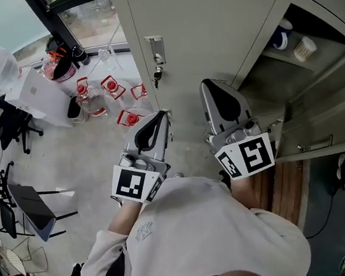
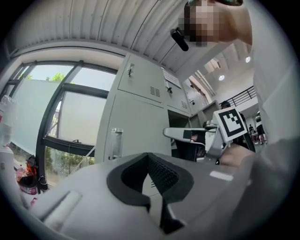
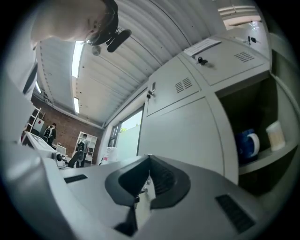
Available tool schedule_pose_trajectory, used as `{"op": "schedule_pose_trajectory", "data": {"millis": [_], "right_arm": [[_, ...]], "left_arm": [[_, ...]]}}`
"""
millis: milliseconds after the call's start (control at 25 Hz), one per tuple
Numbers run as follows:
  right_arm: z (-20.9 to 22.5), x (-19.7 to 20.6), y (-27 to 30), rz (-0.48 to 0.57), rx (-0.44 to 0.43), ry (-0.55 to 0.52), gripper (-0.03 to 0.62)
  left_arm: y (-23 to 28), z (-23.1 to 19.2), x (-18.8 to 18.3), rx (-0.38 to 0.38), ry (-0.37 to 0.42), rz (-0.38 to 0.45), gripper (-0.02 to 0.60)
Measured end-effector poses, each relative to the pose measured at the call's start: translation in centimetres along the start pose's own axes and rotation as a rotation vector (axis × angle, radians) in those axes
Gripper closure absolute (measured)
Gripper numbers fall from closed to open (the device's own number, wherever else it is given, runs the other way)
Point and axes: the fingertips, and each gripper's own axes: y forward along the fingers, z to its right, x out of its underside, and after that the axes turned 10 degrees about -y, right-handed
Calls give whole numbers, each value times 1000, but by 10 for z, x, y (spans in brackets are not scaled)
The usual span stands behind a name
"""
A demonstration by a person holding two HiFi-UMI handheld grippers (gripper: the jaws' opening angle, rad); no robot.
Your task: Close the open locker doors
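Just left of the open locker (image 1: 325,84), right gripper (image 1: 211,86) and left gripper (image 1: 160,114) hover, jaws together, empty.

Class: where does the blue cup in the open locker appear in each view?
Head view: blue cup top right, inside the open locker.
Left gripper view: not in it.
Right gripper view: cup at the right edge.
Shared landmark: the closed locker door beside the open locker.

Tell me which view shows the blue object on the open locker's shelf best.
The right gripper view: the blue object sits large and unblocked on the shelf, beside a pale cup. The head view shows it too, but small and near the picture's edge. The left gripper view shows the lockers but not the object.
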Motion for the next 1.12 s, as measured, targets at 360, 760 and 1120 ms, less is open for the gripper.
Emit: {"op": "schedule_pose_trajectory", "data": {"millis": [360, 760, 1120], "right_arm": [[62, -11, -96, -46, 119, -25, 582], [97, -29, -199, -65, 147, -61, 582], [82, -60, -264, 40, -31, -116, 583]], "left_arm": [[45, 94, 10, 148, 19, 6, 580], [79, 205, 26, 242, -17, 18, 580], [87, 271, 44, 243, -41, 9, 580]]}}
